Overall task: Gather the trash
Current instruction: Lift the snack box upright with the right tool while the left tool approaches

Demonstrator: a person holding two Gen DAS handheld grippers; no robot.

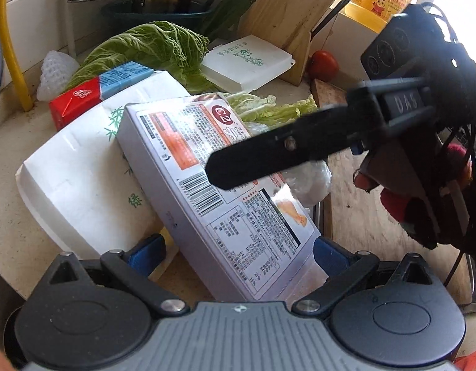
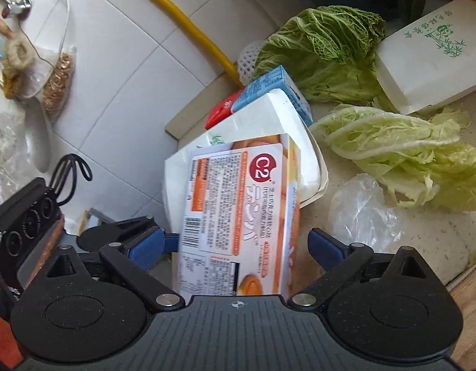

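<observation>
A white and orange C2 snack box [image 1: 219, 191] lies tilted on a white foam container [image 1: 83, 167]. My left gripper [image 1: 238, 253] is open, its blue pads either side of the box's near end. My right gripper [image 2: 235, 247] is also open around the same box [image 2: 238, 216], with a gap on the right pad side. The right gripper's black finger [image 1: 269, 151] crosses above the box in the left wrist view. A red and blue carton [image 1: 95, 95] lies behind the foam container. A crumpled clear plastic bag [image 2: 361, 210] lies to the right.
Cabbage leaves [image 2: 408, 160] and a whole cabbage [image 1: 151, 49] lie on the counter. A second foam box [image 1: 247, 61], a wooden knife block [image 1: 284, 15], a tomato [image 1: 323, 65], a yellow hose [image 2: 188, 21] and a wooden board [image 1: 377, 210] surround the area.
</observation>
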